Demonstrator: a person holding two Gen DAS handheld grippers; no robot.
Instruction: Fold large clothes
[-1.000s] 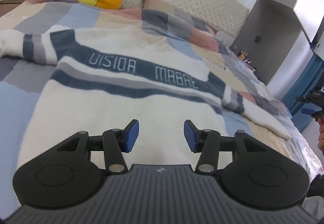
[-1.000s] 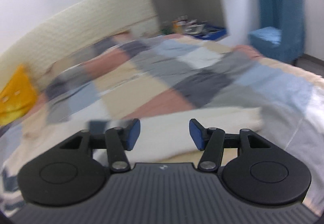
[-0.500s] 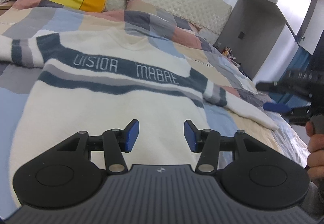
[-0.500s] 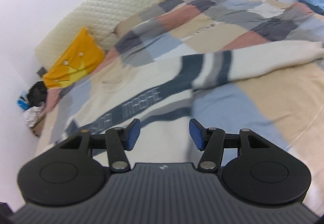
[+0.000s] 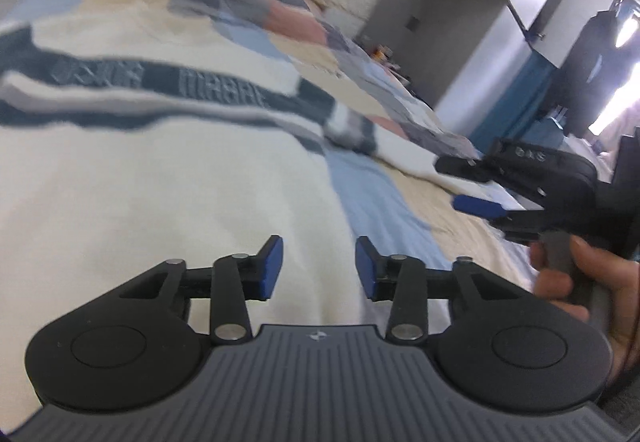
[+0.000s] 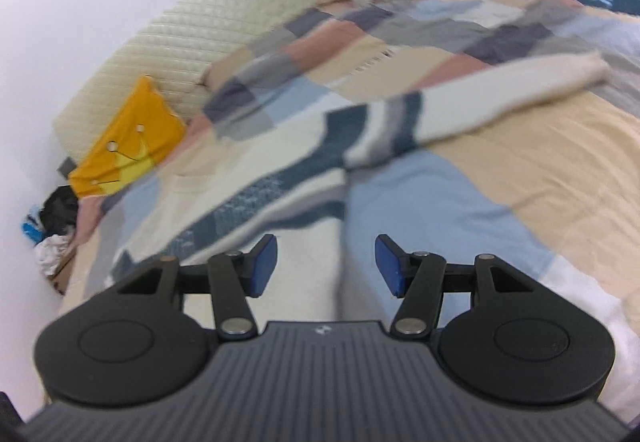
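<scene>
Since the earlier frame, the left hand-held gripper (image 5: 319,268) has been brought lower over the sweater (image 5: 160,178), and its jaws are closing with nothing pinched between them. The right hand-held gripper (image 6: 325,265) is held open above the sweater's side edge. The sweater is laid flat on the patchwork bed (image 6: 520,170), sleeve (image 6: 500,98) outstretched.

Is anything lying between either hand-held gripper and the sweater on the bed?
Nothing visible. The left hand-held gripper, jaws closing on nothing, points straight at the sweater; the right hand-held gripper, open, faces its side edge over bare bedspread.
</scene>
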